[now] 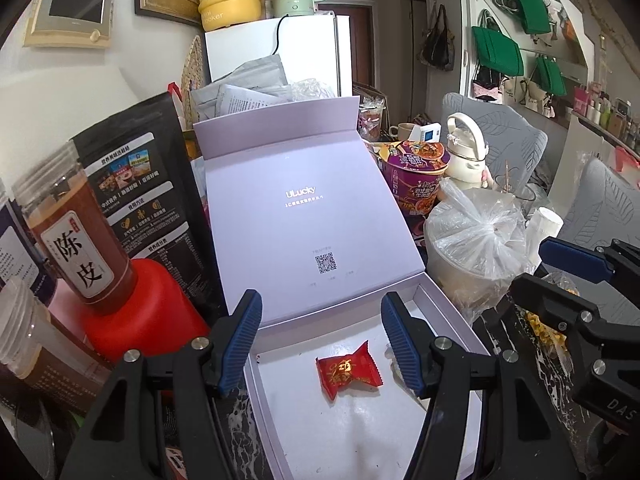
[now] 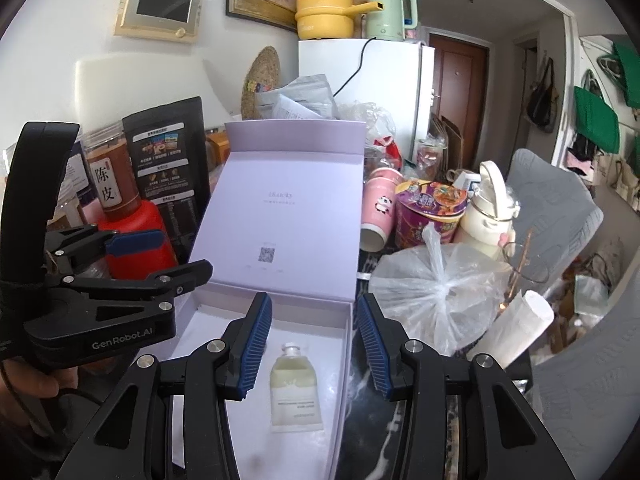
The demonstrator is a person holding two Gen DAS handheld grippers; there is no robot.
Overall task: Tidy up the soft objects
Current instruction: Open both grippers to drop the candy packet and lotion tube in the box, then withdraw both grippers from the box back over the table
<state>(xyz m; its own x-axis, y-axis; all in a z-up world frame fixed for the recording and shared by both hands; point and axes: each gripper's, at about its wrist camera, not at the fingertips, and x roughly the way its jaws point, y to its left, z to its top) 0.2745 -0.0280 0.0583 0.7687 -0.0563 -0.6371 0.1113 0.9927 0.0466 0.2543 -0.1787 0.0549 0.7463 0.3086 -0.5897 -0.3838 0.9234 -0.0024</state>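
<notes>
My open box [image 2: 344, 344] sits just ahead. In it, a soft, light tube [image 2: 295, 396] lies below the empty, spread right gripper [image 2: 314, 344]; I'd pinch mid-body. A crinkly candy [image 1: 347, 370] lies under the spread left gripper [image 1: 320, 344].

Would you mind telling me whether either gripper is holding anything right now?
Nothing is held. Both the left gripper and right gripper have open, empty jaws above the box.

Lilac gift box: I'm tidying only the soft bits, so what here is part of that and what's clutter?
Job: open lilac cardboard box, red foil-wrapped candy, pale squeeze tube.
Clutter: purple instant-noodle cup, knotted clear plastic bag, amber labelled jar.
</notes>
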